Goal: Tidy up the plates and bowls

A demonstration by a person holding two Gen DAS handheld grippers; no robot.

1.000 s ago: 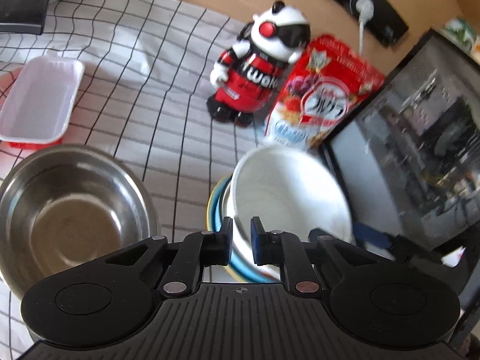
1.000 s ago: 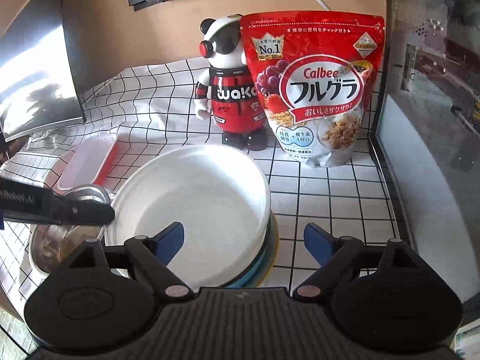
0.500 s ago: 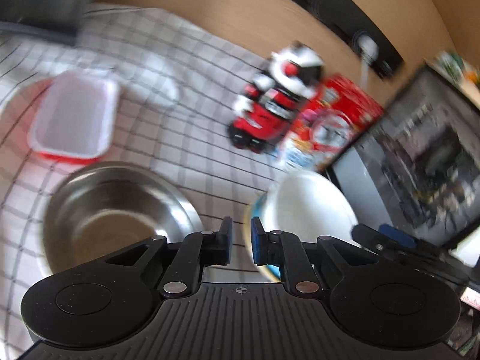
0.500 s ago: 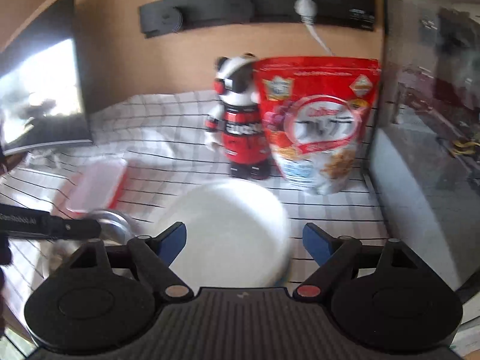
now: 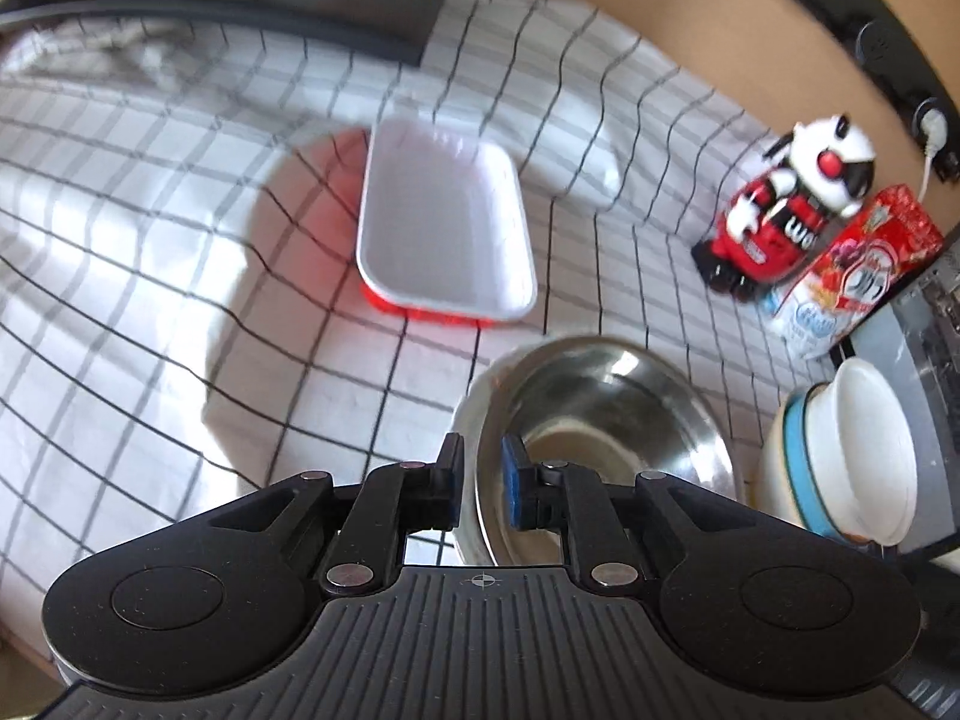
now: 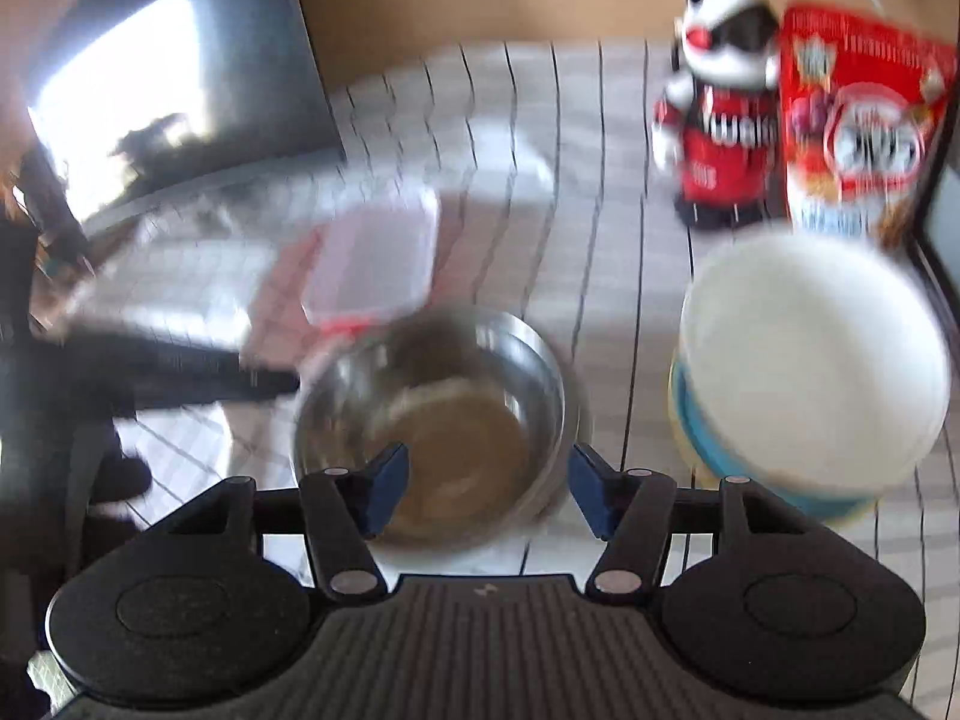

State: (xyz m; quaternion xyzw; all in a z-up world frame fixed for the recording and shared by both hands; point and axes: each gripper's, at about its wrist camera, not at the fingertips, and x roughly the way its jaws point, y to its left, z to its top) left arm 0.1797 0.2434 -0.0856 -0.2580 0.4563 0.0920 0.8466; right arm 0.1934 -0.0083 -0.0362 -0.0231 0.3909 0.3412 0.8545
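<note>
A steel bowl (image 5: 606, 420) sits on the checked cloth; it also shows in the right wrist view (image 6: 438, 420). My left gripper (image 5: 483, 483) has its jaws nearly shut astride the bowl's near left rim; contact is unclear. My right gripper (image 6: 489, 489) is open and empty above the bowl's near side. A stack of a white bowl (image 5: 870, 450) on blue and cream dishes (image 5: 792, 468) stands to the right, also in the right wrist view (image 6: 816, 360). A white-and-red rectangular dish (image 5: 444, 234) lies beyond the steel bowl.
A red and white robot toy (image 5: 786, 216) and a red cereal bag (image 5: 852, 282) stand at the back right by the wall. A dark glass-fronted appliance (image 5: 936, 324) borders the right edge. A dark monitor (image 6: 180, 78) stands at the back left.
Both grippers swung left from the white bowl stack to the steel bowl. My left gripper's jaws now sit astride the steel bowl's rim. The right view is motion-blurred.
</note>
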